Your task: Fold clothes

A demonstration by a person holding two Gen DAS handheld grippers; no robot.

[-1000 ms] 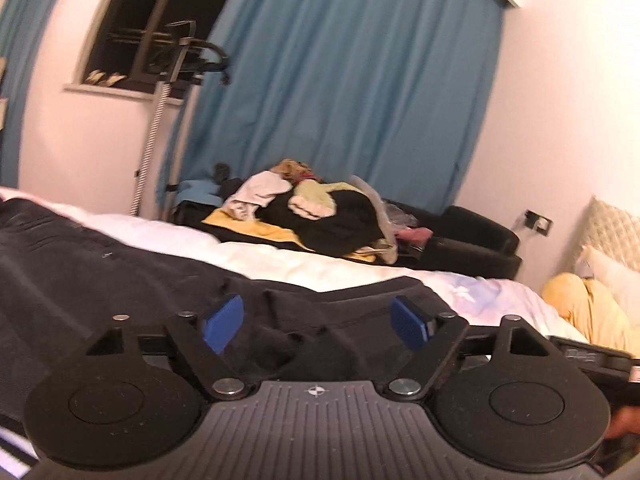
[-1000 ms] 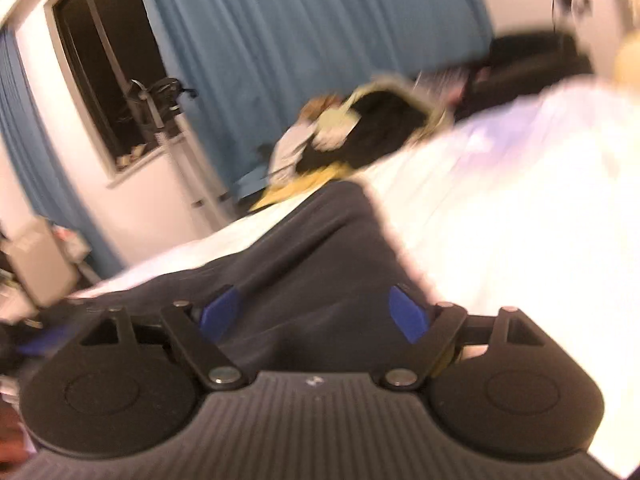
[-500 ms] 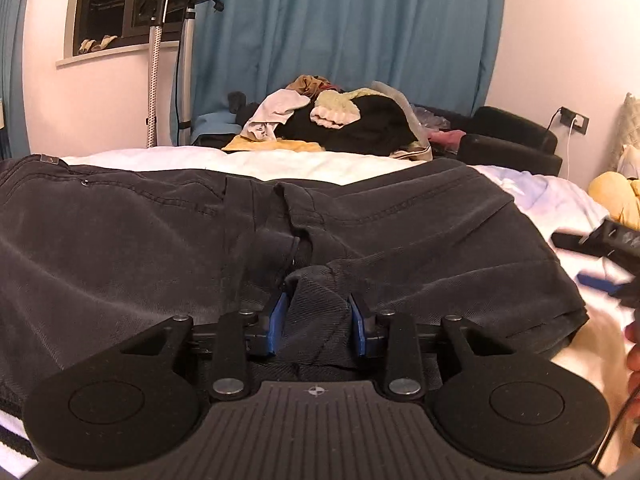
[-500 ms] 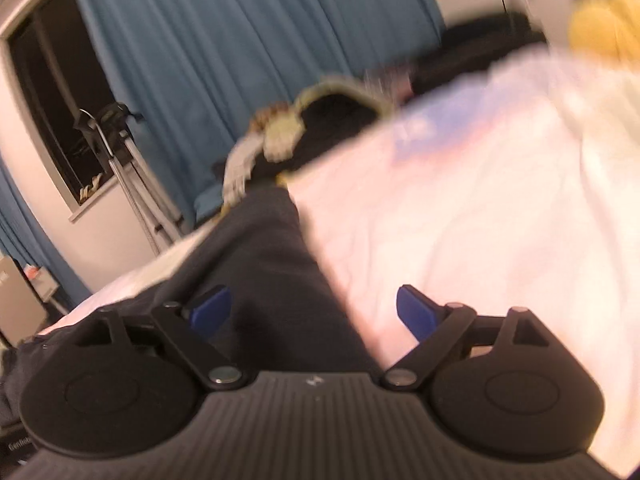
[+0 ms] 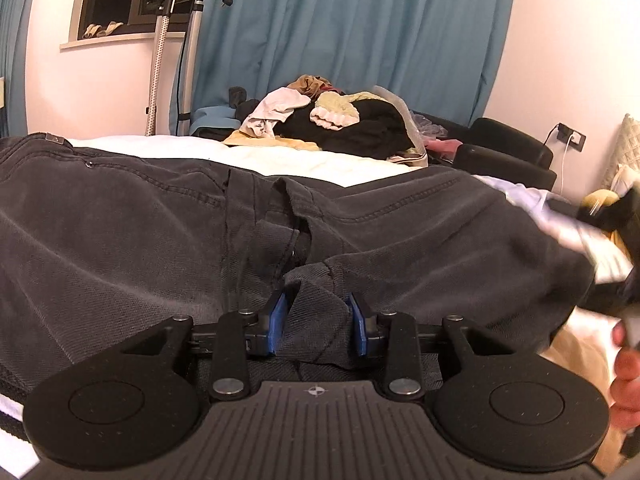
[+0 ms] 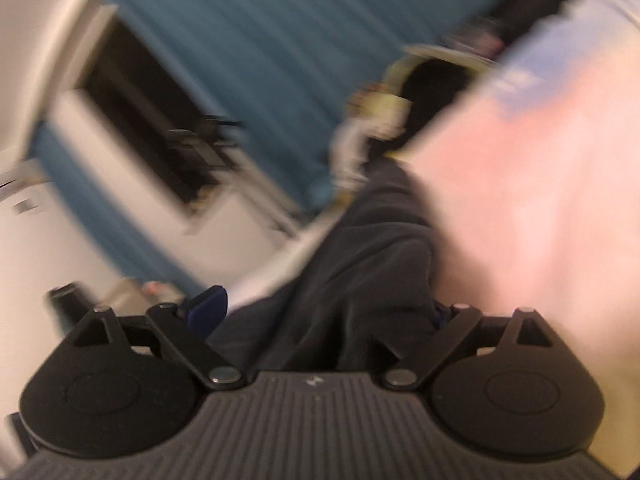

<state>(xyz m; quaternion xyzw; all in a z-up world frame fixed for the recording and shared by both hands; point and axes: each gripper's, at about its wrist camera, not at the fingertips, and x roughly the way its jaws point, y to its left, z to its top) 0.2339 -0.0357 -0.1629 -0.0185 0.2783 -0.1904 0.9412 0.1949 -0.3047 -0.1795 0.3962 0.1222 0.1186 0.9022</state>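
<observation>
Blue curtains [image 5: 352, 28] hang behind the white bed [image 5: 304, 162], where we see dark grey trousers [image 5: 120, 232] spread flat, waistband toward the camera. Beyond them lies a heap of clothes [image 5: 340, 124], sharp only in the left view. Our left gripper [image 5: 318, 326] has its jaws narrowed onto a bunched fold of trouser fabric. Our right gripper [image 6: 320, 316], tilted and blurred, has its jaws spread wide with trouser cloth between them. A hand [image 5: 626, 376] shows at the left view's right edge.
</observation>
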